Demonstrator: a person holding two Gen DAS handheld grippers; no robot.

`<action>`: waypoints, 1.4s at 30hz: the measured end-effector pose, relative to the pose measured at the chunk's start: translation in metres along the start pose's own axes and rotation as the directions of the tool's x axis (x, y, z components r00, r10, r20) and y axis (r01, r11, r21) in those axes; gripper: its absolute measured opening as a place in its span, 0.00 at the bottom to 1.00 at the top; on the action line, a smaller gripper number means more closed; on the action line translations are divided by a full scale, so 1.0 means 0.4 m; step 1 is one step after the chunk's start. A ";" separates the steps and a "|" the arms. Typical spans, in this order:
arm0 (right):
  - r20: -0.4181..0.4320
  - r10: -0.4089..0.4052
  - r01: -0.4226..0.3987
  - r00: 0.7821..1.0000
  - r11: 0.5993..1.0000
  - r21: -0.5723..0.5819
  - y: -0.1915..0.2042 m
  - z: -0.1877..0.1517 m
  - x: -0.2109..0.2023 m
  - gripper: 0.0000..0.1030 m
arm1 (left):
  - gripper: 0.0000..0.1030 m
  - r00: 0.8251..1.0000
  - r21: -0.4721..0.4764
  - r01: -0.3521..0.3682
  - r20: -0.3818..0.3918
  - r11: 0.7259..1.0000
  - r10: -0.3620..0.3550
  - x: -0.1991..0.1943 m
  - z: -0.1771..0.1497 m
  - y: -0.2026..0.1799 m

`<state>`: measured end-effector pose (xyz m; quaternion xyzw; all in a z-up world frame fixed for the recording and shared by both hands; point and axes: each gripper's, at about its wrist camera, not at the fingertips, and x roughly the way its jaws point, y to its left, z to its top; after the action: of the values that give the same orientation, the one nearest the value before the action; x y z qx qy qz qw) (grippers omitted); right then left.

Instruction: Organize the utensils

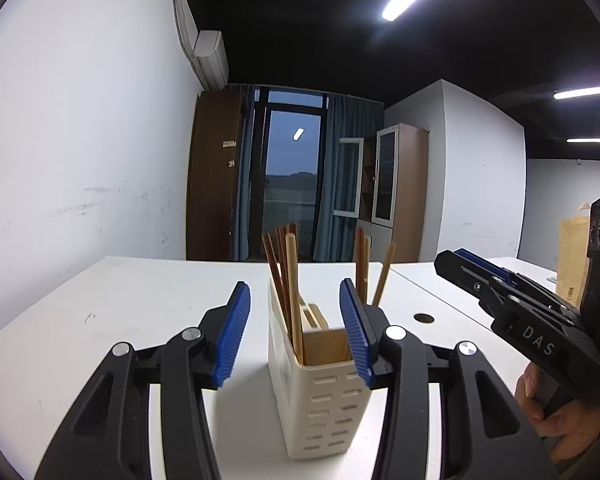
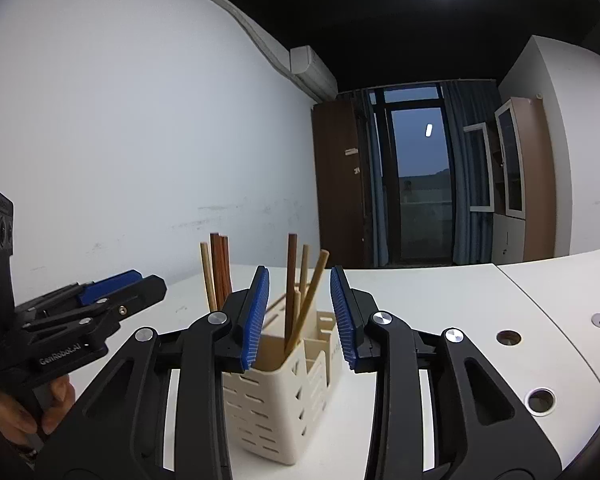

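Cream slotted plastic, the utensil holder (image 1: 320, 392) stands on the white table (image 1: 120, 312) directly ahead of the left gripper (image 1: 296, 328) and right gripper (image 2: 300, 316), wooden chopsticks (image 1: 290, 276) upright inside. Both grippers hover spread wide, holding nothing.

Chopsticks (image 1: 290, 280) stand in holder (image 1: 324, 400) on table (image 1: 140, 300).

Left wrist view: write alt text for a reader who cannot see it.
A cream slotted utensil holder stands on a white table with wooden chopsticks upright in it, framed between the open blue-padded jaws of the left gripper, which holds nothing. The right gripper shows at the right edge, also empty, in a person's hand.
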<state>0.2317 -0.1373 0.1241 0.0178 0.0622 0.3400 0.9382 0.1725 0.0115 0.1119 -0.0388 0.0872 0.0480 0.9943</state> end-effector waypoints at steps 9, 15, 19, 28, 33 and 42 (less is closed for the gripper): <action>-0.061 -0.011 0.008 0.998 0.999 -0.048 0.021 -0.059 -0.047 0.36 | 0.54 0.998 -0.019 0.019 -0.061 1.000 -0.020 -0.032 -0.047 0.014; -0.096 -0.014 0.009 0.995 0.998 -0.056 0.041 -0.105 -0.079 0.41 | 0.65 0.994 -0.011 0.022 -0.103 1.000 -0.023 -0.043 -0.090 0.010; -0.119 -0.010 0.006 0.993 0.999 -0.041 0.038 -0.126 -0.104 0.46 | 0.65 0.992 -0.002 0.023 -0.127 1.000 -0.023 -0.058 -0.114 0.009; -0.160 -0.004 0.000 0.987 1.000 -0.028 0.027 -0.183 -0.176 0.60 | 0.82 0.991 0.026 0.018 -0.131 0.999 -0.015 -0.124 -0.154 -0.010; -0.169 0.001 -0.005 0.986 1.000 -0.025 0.025 -0.200 -0.198 0.71 | 0.87 0.988 0.050 0.003 -0.154 0.999 0.005 -0.144 -0.182 -0.011; -0.181 0.016 -0.020 0.983 1.000 -0.023 0.036 -0.219 -0.209 0.92 | 0.95 0.988 0.051 -0.023 -0.152 0.998 0.031 -0.171 -0.205 0.003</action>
<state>0.1475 -0.1806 0.0470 -0.0242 0.1427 0.3494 0.9257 0.0914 -0.0005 0.0437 -0.0167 0.1646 0.0562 0.9846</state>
